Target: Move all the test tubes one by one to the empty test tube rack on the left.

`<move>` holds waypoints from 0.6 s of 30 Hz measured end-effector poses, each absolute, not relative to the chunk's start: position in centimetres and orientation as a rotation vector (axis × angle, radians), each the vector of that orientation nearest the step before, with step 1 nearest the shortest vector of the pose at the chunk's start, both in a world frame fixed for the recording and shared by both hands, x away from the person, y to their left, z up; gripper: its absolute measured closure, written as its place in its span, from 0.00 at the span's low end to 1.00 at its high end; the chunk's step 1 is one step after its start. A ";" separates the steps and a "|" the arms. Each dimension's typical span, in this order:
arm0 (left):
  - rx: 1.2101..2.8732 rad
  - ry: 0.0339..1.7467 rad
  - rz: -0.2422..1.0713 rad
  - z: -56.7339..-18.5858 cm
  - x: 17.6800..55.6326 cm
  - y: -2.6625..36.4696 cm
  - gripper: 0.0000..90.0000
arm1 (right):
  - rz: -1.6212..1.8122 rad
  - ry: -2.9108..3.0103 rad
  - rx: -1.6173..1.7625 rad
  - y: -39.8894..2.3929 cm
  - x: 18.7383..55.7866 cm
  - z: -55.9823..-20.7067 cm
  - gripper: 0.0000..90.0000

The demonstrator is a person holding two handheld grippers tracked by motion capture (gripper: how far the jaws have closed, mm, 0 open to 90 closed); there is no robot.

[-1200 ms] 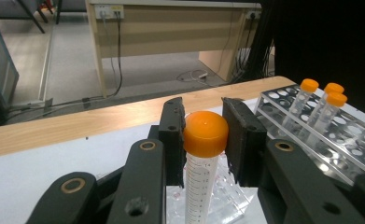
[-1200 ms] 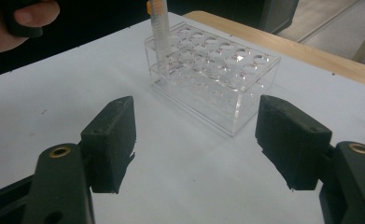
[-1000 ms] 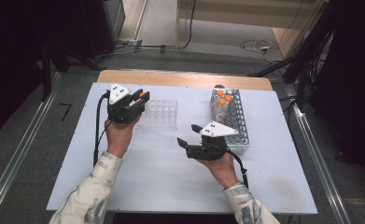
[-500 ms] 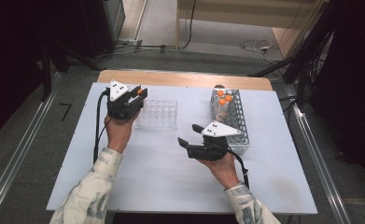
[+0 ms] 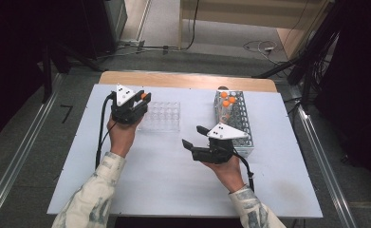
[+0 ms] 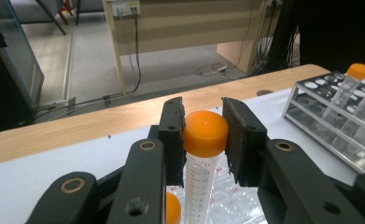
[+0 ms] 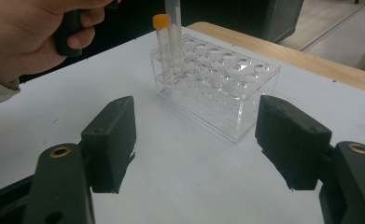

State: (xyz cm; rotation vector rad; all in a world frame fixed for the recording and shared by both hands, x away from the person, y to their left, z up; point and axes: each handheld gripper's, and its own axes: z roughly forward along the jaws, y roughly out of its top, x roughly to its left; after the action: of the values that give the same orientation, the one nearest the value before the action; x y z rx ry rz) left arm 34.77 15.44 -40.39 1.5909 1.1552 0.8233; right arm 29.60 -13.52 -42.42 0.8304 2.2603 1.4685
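Your left gripper [image 6: 203, 135] is clamped on an orange-capped tube [image 6: 202, 154], the jaws pinching it just under and at the cap. The tube stands upright, its long axis running straight down from the jaws toward the clear plastic rack [image 5: 160, 116] below. In the right gripper view the held tube [image 7: 173, 42] already sits in or just over a hole at the rack's [image 7: 217, 79] near-left corner, right beside a second orange-capped tube [image 7: 161, 44] standing in the neighbouring hole; how deep yours has gone you cannot tell from here. So the move ahead looks like a plain vertical one: lower along the tube's own axis, keep it upright, and mind the neighbour's cap just beside it.

Your left hand [image 5: 122, 135] is the one at the clear rack; the high view shows it at the rack's left end.

Your right gripper [image 7: 196, 140] is wide open and holds nothing, its jaws pointing across the white table [image 5: 164, 190] at the clear rack from well apart. In the high view it [image 5: 192, 137] hovers just beside the metal rack [image 5: 237, 126], where more orange-capped tubes [image 5: 227, 100] wait at the far end.
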 end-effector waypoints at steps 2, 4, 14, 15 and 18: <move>1.599 1.162 0.819 -40.9 34.8 15.5 0.78 | 1.467 2.263 0.829 -13.5 29.6 -42.4 0.31; 1.604 1.164 0.819 -41.2 34.7 15.5 0.78 | 1.467 2.264 0.829 -13.5 29.6 -42.4 0.31; 1.628 1.175 0.811 -42.5 34.7 15.6 0.77 | 1.464 2.271 0.829 -13.4 29.6 -42.6 0.31; 1.630 1.174 0.810 -42.5 34.7 15.6 0.77 | 1.462 2.272 0.827 -13.4 29.6 -42.6 0.31; 1.629 1.177 0.813 -42.6 34.7 15.6 0.72 | 1.465 2.272 0.826 -13.4 29.6 -42.6 0.31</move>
State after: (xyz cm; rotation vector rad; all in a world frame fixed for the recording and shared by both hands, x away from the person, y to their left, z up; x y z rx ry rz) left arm 34.69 15.59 -42.63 1.6286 1.1769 0.8127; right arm 29.56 -13.37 -42.61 0.8261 2.2721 1.4649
